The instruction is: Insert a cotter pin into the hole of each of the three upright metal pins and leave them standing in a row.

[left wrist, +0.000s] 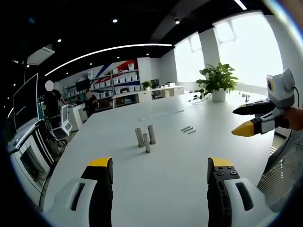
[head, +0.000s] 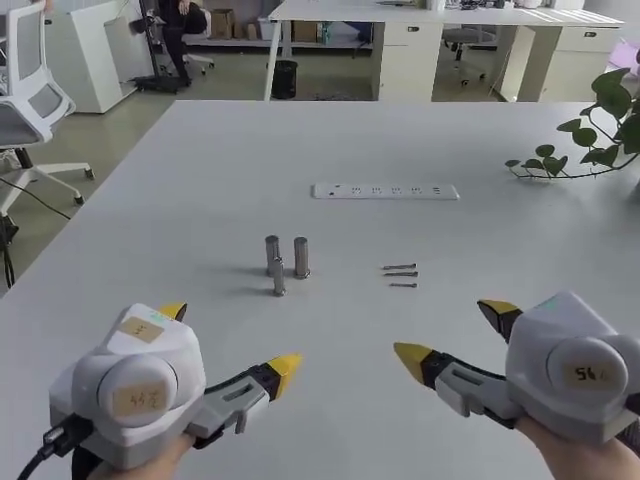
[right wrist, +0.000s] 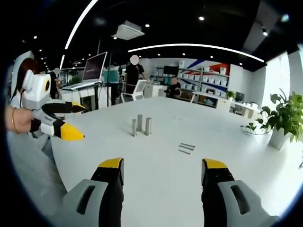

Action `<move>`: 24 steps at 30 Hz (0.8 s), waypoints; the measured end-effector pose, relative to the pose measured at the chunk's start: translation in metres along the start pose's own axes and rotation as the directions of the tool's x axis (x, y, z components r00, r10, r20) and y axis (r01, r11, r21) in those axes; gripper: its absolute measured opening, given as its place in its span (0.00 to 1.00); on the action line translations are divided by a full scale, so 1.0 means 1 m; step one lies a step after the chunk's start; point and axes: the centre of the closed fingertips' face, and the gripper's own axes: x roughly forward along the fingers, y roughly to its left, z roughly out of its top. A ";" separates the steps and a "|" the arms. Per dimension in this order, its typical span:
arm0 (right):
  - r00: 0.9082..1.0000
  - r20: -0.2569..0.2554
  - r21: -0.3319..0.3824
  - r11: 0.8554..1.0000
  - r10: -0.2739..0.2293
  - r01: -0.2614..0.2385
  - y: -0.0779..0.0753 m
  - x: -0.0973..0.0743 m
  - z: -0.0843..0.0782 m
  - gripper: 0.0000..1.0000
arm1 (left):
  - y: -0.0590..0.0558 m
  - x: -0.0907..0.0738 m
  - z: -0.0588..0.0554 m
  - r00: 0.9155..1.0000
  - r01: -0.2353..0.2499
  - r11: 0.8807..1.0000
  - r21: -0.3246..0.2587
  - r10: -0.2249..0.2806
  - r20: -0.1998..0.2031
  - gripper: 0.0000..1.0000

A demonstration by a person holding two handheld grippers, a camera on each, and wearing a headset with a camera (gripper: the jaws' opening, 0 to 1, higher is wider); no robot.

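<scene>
Three grey metal pins (head: 285, 262) stand upright close together at the table's middle; they also show in the left gripper view (left wrist: 145, 137) and the right gripper view (right wrist: 141, 126). Three thin cotter pins (head: 400, 275) lie flat in a short stack to their right (left wrist: 187, 129) (right wrist: 185, 148). My left gripper (head: 228, 339) is held low at the near left, open and empty (left wrist: 161, 168). At the near right my right gripper (head: 455, 330) is open too, nothing between its yellow tips (right wrist: 162, 169). Both are well short of the pins.
A white power strip (head: 386, 192) lies flat beyond the pins. A potted plant's leaves (head: 590, 135) reach over the table's far right edge. An office chair (head: 25, 110) stands off the left side. The white table (head: 200, 180) has wide bare space around the parts.
</scene>
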 end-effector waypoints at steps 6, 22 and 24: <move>1.000 0.002 -0.003 1.000 0.000 0.000 0.000 0.000 0.001 0.63 | -0.001 0.000 0.000 1.000 0.005 1.000 0.004 -0.005 0.002 0.81; 1.000 0.000 0.020 1.000 0.000 0.000 0.000 -0.002 -0.001 0.65 | -0.001 -0.001 0.000 1.000 -0.002 1.000 0.021 0.002 -0.001 0.84; 1.000 0.003 0.021 1.000 0.000 0.000 0.000 -0.002 0.000 0.65 | -0.001 -0.001 -0.001 1.000 -0.002 1.000 0.021 0.002 -0.003 0.84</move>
